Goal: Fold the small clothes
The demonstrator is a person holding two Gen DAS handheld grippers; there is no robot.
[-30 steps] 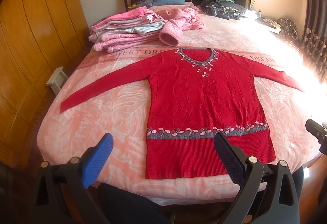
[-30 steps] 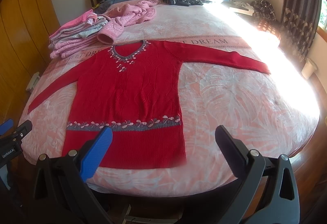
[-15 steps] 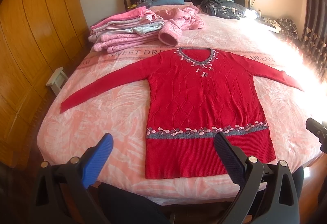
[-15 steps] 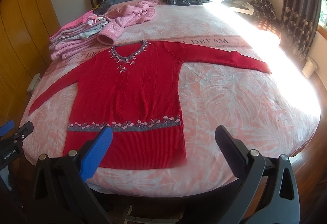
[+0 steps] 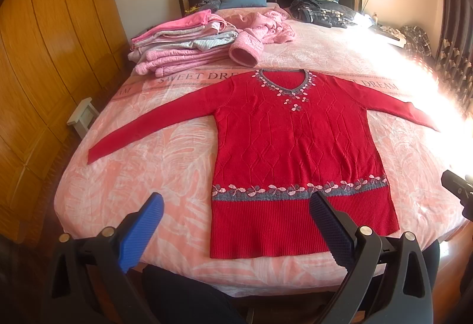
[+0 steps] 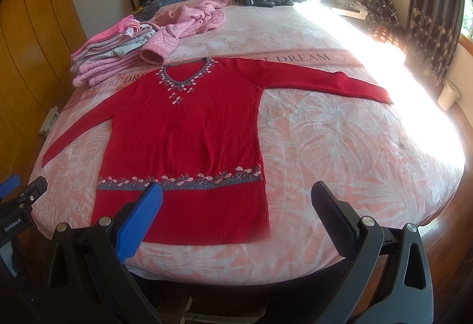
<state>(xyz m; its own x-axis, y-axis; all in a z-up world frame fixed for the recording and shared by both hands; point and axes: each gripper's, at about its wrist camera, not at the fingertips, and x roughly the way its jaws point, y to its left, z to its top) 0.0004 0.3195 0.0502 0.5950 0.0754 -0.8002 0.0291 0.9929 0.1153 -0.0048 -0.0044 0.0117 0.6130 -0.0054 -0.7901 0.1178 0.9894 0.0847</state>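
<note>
Red sweater [image 5: 295,152]: flat on bed [image 5: 142,176], sleeves spread.
Left gripper [image 5: 236,214]: fingers apart, empty.
Right gripper [image 6: 236,205]: fingers apart, empty.

The bedspread [image 6: 354,146] carries a far printed band reading "SWEET DREAM" [image 6: 298,58], partly covered by the red sweater [image 6: 189,129].

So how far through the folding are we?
Done: a folded pink stack sits near the headboard. In hand: nothing; left claw and right claw hover open. Left: the red sweater lies flat, unfolded, and a crumpled pink garment waits behind it.
</note>
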